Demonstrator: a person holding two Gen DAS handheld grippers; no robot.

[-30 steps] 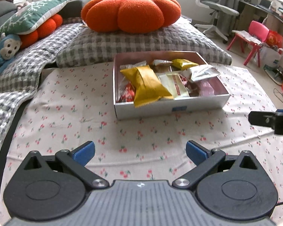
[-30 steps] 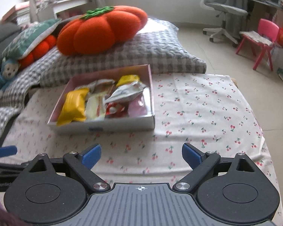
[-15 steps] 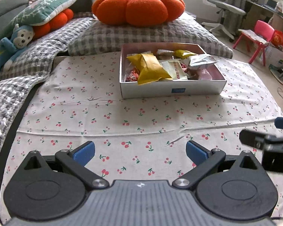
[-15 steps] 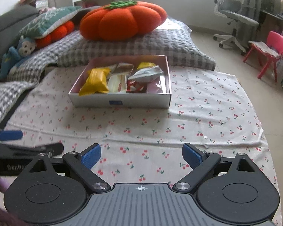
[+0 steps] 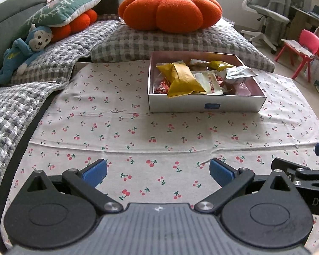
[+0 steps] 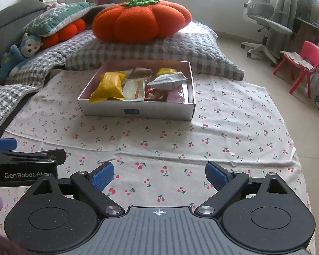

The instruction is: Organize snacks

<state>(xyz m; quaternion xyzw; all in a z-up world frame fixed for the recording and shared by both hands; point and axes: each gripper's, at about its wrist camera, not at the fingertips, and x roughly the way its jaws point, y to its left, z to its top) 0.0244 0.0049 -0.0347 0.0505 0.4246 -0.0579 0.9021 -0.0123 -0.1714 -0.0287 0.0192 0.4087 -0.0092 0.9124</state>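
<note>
A white cardboard box (image 5: 206, 106) (image 6: 136, 110) sits on the cherry-print cloth and holds several snack packets. Among them are a yellow packet (image 5: 182, 79) (image 6: 109, 86), a silver packet (image 5: 240, 74) (image 6: 168, 80) and a cream packet with red print (image 5: 209, 80) (image 6: 135, 89). My left gripper (image 5: 157, 172) is open and empty, well in front of the box. My right gripper (image 6: 159, 175) is open and empty, also in front of the box. Each gripper shows at the edge of the other's view.
A big orange pumpkin cushion (image 5: 170, 10) (image 6: 141, 20) lies on a grey checked pillow (image 5: 170, 42) behind the box. A blue monkey toy (image 5: 25, 48) and a green cushion (image 5: 61, 12) lie at the left. An office chair (image 6: 263, 19) and a pink child's chair (image 6: 304, 63) stand on the floor at the right.
Both grippers have drawn back from the box, which looks smaller and farther now. Both stay open and empty. The box and snacks have not moved.
</note>
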